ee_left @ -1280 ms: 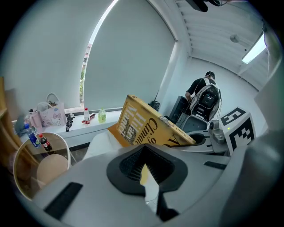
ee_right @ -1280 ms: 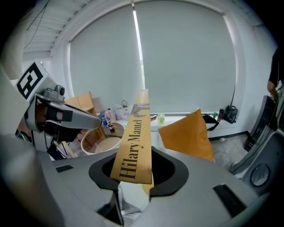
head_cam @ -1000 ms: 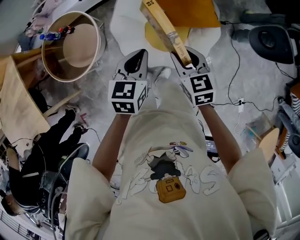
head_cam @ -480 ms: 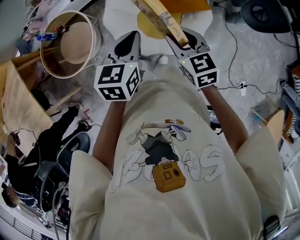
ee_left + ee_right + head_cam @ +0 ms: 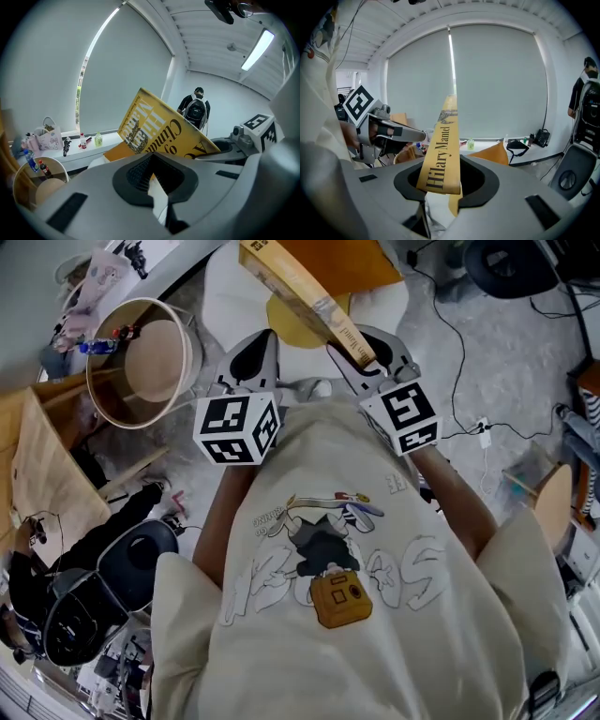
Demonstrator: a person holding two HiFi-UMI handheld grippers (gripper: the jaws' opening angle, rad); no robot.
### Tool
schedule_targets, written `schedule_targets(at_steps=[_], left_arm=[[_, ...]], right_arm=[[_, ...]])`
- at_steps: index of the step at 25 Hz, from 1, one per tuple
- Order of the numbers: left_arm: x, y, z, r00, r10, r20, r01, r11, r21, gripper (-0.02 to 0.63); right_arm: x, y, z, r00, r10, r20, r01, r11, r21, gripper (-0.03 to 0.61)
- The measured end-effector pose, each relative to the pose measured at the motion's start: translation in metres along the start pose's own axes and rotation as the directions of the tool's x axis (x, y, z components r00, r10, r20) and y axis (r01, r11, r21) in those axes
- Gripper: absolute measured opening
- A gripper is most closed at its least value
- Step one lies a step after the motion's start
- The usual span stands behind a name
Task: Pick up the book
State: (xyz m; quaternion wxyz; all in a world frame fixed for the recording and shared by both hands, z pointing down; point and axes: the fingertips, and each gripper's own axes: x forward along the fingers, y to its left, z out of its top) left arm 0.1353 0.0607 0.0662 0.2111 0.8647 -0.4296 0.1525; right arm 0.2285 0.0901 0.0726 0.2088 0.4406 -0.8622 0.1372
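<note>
The book (image 5: pixel 300 287) is a thick yellow hardback with a pale spine, lifted off the surface and slanting up to the left. My right gripper (image 5: pixel 361 338) is shut on its lower end, and in the right gripper view the spine (image 5: pixel 443 154) runs straight out from between my jaws (image 5: pixel 440 192). My left gripper (image 5: pixel 262 334) hovers just left of the book, shut with nothing in it. In the left gripper view the yellow cover (image 5: pixel 154 131) fills the middle beyond my closed jaws (image 5: pixel 157 187), with the right gripper (image 5: pixel 225 147) to its right.
Below the grippers lie a white round seat (image 5: pixel 234 287), a yellow disc (image 5: pixel 291 324) and an orange cushion (image 5: pixel 347 263). A round wooden tub (image 5: pixel 141 357) stands left, cables (image 5: pixel 469 352) and chairs (image 5: pixel 502 263) right. A person with a backpack (image 5: pixel 196 110) stands far off.
Both grippers have risen, and the book has come up with the right one. The left gripper stays shut and empty beside it.
</note>
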Motion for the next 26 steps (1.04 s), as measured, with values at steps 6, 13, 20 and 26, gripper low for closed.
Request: schedule_targets(at_steps=[6,13,20,26], left_arm=[[0.006,-0.029,0.003,1.0,0.006,0.024,-0.007,0.999,0.047,0.005],[0.001,-0.035,-0.003,1.0,-0.008,0.003,0.008,0.998,0.063,0.005],[0.007,-0.039,-0.008,1.0,-0.019,-0.013,0.02,0.998,0.067,0.005],[0.008,-0.033,-0.013,0.999,-0.026,-0.02,0.028,0.997,0.071,0.005]], right_arm=[[-0.027,-0.007,-0.01,0.999,-0.02,0.051,0.019,1.0,0.02,0.155],[-0.033,-0.005,-0.007,0.996,-0.038,0.075,0.033,0.997,0.068,0.155],[-0.033,-0.006,-0.014,0.997,-0.04,0.072,0.035,0.997,0.075,0.155],[-0.03,-0.008,-0.02,0.996,-0.062,0.07,0.055,0.994,0.095,0.155]])
